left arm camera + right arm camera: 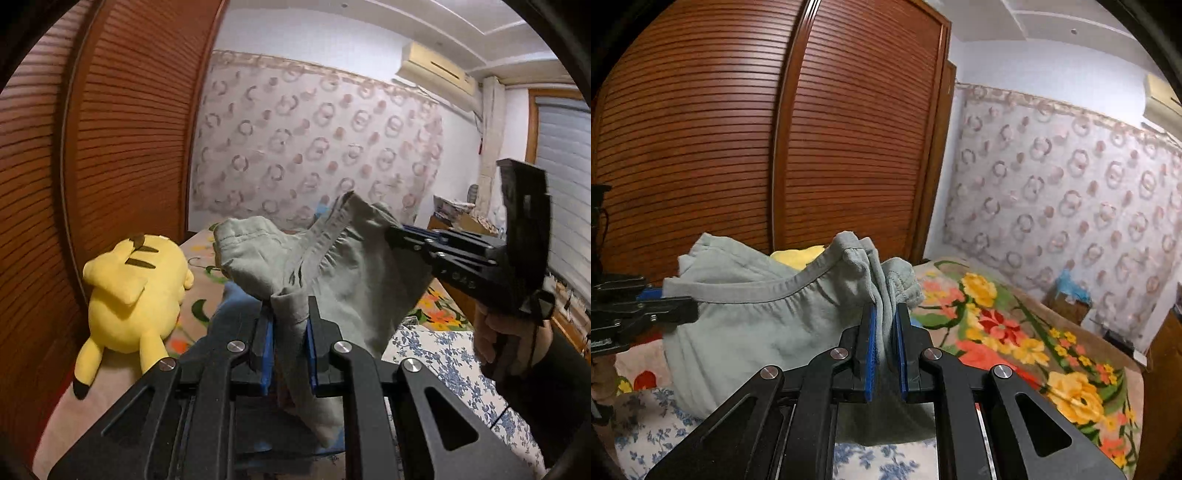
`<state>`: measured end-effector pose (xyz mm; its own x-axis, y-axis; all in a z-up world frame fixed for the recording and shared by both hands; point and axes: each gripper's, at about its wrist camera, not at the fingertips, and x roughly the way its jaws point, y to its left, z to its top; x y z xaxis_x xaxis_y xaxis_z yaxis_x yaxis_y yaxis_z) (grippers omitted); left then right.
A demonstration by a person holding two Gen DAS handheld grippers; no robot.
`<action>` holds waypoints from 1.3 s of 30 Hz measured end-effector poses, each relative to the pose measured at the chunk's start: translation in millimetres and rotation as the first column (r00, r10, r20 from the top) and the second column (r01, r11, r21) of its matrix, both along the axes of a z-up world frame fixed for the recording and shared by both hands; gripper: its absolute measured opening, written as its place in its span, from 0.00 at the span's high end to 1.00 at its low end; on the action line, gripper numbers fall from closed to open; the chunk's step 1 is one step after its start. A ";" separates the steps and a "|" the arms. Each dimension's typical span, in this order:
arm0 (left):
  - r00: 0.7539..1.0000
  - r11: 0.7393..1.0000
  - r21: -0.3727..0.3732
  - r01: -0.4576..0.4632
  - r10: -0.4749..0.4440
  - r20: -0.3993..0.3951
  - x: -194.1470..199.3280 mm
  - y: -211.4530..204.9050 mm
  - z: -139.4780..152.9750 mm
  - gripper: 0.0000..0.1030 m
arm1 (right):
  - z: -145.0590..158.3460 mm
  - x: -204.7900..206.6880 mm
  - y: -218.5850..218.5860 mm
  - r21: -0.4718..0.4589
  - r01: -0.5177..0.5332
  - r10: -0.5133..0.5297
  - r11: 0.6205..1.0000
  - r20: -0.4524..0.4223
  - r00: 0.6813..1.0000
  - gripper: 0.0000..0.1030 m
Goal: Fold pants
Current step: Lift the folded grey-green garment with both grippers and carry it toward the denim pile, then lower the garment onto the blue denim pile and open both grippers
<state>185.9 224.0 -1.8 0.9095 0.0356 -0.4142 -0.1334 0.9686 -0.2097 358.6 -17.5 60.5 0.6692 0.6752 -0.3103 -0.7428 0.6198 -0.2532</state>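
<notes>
Left gripper (290, 314): black two-finger frame with blue pads, jaws clamped narrowly on bunched grey-green cotton pants (347, 258), pointing slightly downward. Right gripper (884, 314): same black build, blue pads pinched on the pants' gathered waistband, tilted slightly downward. Right hand (506, 339): wrapped around its gripper's handle, dark sleeve behind.

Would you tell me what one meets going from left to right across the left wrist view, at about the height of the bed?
Wooden louvred wardrobe door → yellow plush toy → grey-green pants clamped in the left gripper → right gripper, also gripping the pants → the hand holding it.
</notes>
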 end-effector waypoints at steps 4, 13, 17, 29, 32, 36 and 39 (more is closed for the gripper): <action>0.999 1.000 -0.004 -0.014 0.013 -0.031 -2.8 2.7 -11.0 0.85 | -7.2 20.7 9.8 0.004 -0.018 0.018 1.000 -0.040 0.999 0.91; 0.996 0.998 -0.038 -0.057 0.054 -0.076 -4.7 11.9 -27.6 0.85 | -3.6 60.5 50.3 -0.036 -0.056 0.053 0.998 -0.080 0.995 0.91; 0.993 0.997 -0.034 -0.071 0.067 -0.095 -4.9 12.2 -29.1 0.84 | -4.4 63.1 60.8 -0.052 -0.077 0.073 0.996 -0.080 0.994 0.91; 0.994 0.996 0.002 -0.094 0.094 -0.055 -12.4 14.6 -17.8 0.48 | 4.8 64.3 44.1 -0.005 -0.051 0.050 0.999 -0.104 0.993 0.63; 0.995 0.996 0.032 -0.080 0.082 -0.063 -7.4 9.9 -17.8 0.47 | 10.8 57.8 29.6 0.030 -0.042 0.045 0.999 -0.106 0.993 0.62; 0.992 0.995 0.058 -0.080 0.085 -0.092 0.2 6.6 -23.7 0.46 | 2.4 53.3 21.6 -0.007 -0.019 0.018 1.000 -0.119 0.993 0.62; 0.987 0.993 0.072 -0.093 0.102 -0.126 4.6 7.3 -30.0 0.46 | -4.7 58.0 21.9 -0.045 0.005 -0.011 0.999 -0.134 0.991 0.62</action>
